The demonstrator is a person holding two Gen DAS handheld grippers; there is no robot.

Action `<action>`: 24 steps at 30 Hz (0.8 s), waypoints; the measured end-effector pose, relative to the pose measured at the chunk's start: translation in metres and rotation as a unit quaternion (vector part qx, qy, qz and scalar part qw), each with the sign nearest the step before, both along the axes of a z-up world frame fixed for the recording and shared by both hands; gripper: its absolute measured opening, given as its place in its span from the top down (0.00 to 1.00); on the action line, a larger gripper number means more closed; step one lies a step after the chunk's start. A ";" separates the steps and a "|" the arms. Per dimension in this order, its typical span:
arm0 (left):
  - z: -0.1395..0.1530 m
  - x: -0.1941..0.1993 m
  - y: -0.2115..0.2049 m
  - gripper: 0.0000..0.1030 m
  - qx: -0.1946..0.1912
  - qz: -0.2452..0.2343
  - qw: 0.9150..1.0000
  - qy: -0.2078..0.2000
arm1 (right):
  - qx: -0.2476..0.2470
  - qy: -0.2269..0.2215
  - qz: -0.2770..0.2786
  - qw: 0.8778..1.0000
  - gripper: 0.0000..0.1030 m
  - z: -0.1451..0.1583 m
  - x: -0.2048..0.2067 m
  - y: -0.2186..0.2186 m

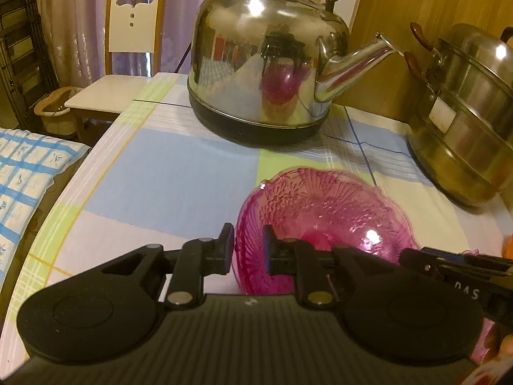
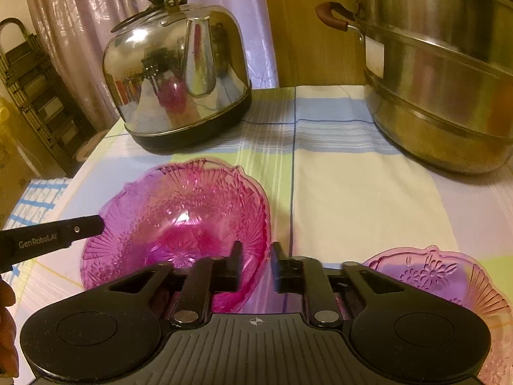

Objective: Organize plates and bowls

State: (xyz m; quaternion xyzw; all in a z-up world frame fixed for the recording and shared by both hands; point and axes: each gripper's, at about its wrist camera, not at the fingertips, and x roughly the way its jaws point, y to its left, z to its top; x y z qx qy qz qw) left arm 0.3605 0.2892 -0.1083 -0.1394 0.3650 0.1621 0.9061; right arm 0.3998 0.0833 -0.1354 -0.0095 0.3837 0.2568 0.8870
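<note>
A deep magenta glass bowl (image 1: 320, 218) with a pressed flower pattern sits on the checked tablecloth, and both grippers are at its rim. My left gripper (image 1: 247, 245) straddles the bowl's left rim, jaws slightly apart, pads not pressing the glass. My right gripper (image 2: 256, 263) straddles the right rim of the same bowl (image 2: 179, 218), and a gap shows between its pads and the rim. A paler pink glass dish (image 2: 433, 276) lies on the cloth to the right of my right gripper. One left finger (image 2: 86, 226) shows at the bowl's far side.
A shiny steel kettle (image 1: 266, 64) stands behind the bowl. A tall stacked steel steamer pot (image 2: 442, 73) is at the back right. The table edge (image 1: 64, 199) runs down the left, with a white chair (image 1: 128, 48) and blue checked bedding (image 1: 25, 173) beyond it.
</note>
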 end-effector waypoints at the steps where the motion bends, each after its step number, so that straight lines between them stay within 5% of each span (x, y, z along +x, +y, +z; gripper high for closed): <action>1: 0.001 0.000 0.000 0.83 0.000 0.001 1.000 0.000 | 0.005 -0.002 0.002 1.000 0.64 0.001 -0.001 -0.001; 3: 0.003 0.000 0.001 0.83 0.001 0.002 1.000 -0.003 | 0.014 -0.008 0.003 1.000 0.53 0.003 -0.002 -0.001; 24: 0.017 -0.004 -0.014 0.75 0.009 -0.015 1.000 -0.013 | 0.021 -0.019 -0.008 1.000 0.53 0.018 -0.004 -0.014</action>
